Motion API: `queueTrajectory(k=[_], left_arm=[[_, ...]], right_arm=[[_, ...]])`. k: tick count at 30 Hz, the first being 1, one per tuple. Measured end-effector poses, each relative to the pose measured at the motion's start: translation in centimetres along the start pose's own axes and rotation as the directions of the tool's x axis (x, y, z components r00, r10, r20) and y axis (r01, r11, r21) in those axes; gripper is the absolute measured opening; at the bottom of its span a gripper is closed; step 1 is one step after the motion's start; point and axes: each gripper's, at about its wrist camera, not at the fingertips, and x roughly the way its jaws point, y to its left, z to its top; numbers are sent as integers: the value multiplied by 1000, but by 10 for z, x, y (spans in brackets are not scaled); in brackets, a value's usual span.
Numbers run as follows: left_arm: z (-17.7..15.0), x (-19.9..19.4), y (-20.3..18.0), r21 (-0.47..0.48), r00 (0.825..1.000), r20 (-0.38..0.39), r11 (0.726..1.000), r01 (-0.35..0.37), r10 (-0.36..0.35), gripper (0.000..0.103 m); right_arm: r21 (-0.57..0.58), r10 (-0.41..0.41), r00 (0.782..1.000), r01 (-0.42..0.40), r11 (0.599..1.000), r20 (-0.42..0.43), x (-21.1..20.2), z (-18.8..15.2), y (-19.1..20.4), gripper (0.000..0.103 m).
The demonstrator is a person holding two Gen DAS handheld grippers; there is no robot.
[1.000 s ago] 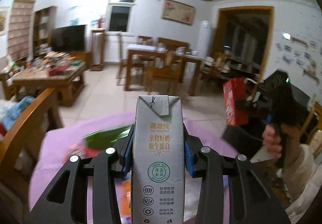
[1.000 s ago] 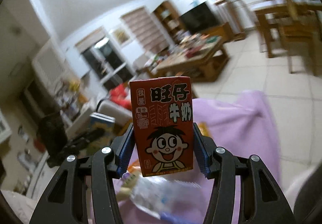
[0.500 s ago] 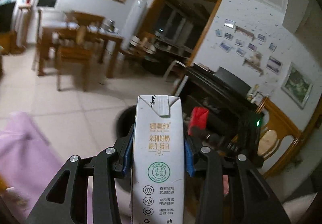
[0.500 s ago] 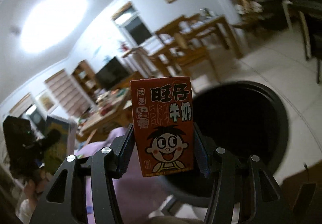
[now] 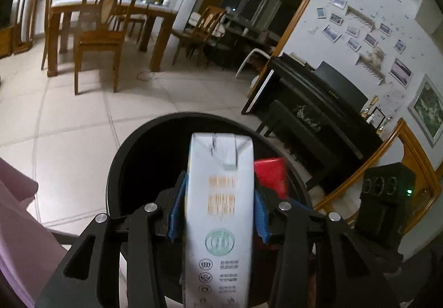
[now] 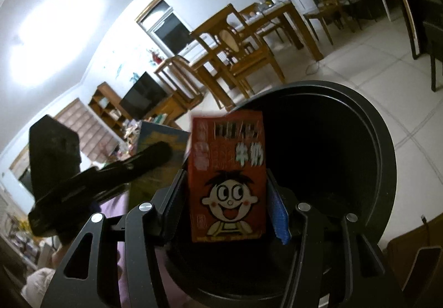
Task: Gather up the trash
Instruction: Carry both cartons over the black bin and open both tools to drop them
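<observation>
Trash here is two drink boxes, and both are over a big round black plastic bin [image 5: 119,166] on the pale tiled floor [image 5: 83,119]. One is a tall white milk carton [image 5: 220,197] with orange writing and a green circle. It stands upright between the fingers of the left gripper [image 5: 218,211], right above the dark mouth of the bin. The blue pads [image 5: 175,208] are coming apart and no longer squeeze the carton; a thin gap shows on each side. The carton looks blurry.

The other is a small red milk box [image 6: 228,177] with a smiling cartoon face. It sits between the fingers of the right gripper [image 6: 228,197], over the near edge of the bin. These fingers are opening too. A gap shows on the right side of the box, and the box looks blurry as well.

A purple cloth [image 5: 16,225] lies at the left. Wooden chairs [image 5: 102,31] stand far behind.
</observation>
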Motion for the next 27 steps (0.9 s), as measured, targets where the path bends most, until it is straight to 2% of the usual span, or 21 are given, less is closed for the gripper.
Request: queueTrajectory(k=[1, 2, 3, 7, 8, 12, 15, 19, 21, 22, 25, 27], left_arm=[[-1, -2, 1, -4, 1000, 0, 1000, -5, 5, 63], [-2, -7, 2, -2, 1000, 18, 1000, -23, 23, 79], [-3, -11, 2, 5, 999, 36, 999, -35, 35, 83], [-9, -38, 6, 11, 997, 56, 999, -44, 43, 84], [-11, -43, 8, 8, 997, 62, 999, -45, 44, 87], [-22, -77, 12, 3, 995, 92, 999, -49, 48, 89], [-33, -101, 14, 6, 992, 108, 998, -58, 57, 89], [-53, -141, 18, 5, 988, 138, 997, -71, 69, 89], [-65, -166, 23, 2, 985, 153, 997, -82, 81, 89], [-71, -178, 25, 2, 983, 160, 996, -89, 88, 89], [-83, -204, 30, 3, 976, 181, 993, -120, 118, 89], [-95, -223, 35, 3, 971, 193, 990, -143, 140, 89]], right_arm=[[-3, 13, 1000, -13, 1000, 4, -2, 0, 3, 64], [-9, 22, 1000, -22, 1000, 13, -3, 1, 2, 67], [-17, 18, 1000, -18, 1000, 20, -12, -7, 11, 71], [-77, -20, 1000, 21, 997, 15, -11, -13, 27, 76], [-94, -26, 1000, 26, 995, 1, -8, -14, 30, 76], [-41, 18, 995, -22, 999, -95, 11, -13, 34, 78], [-78, -60, 984, 47, 996, -166, 25, -21, 48, 79], [-86, -96, 986, 85, 993, -133, 39, -27, 58, 80], [-38, -89, 996, 88, 995, -30, 37, -29, 60, 80], [-5, -99, 995, 99, 995, -15, 38, -28, 58, 80], [29, -94, 995, 95, 995, -18, 46, -35, 69, 80], [49, -77, 996, 80, 996, -52, 49, -47, 80, 80]])
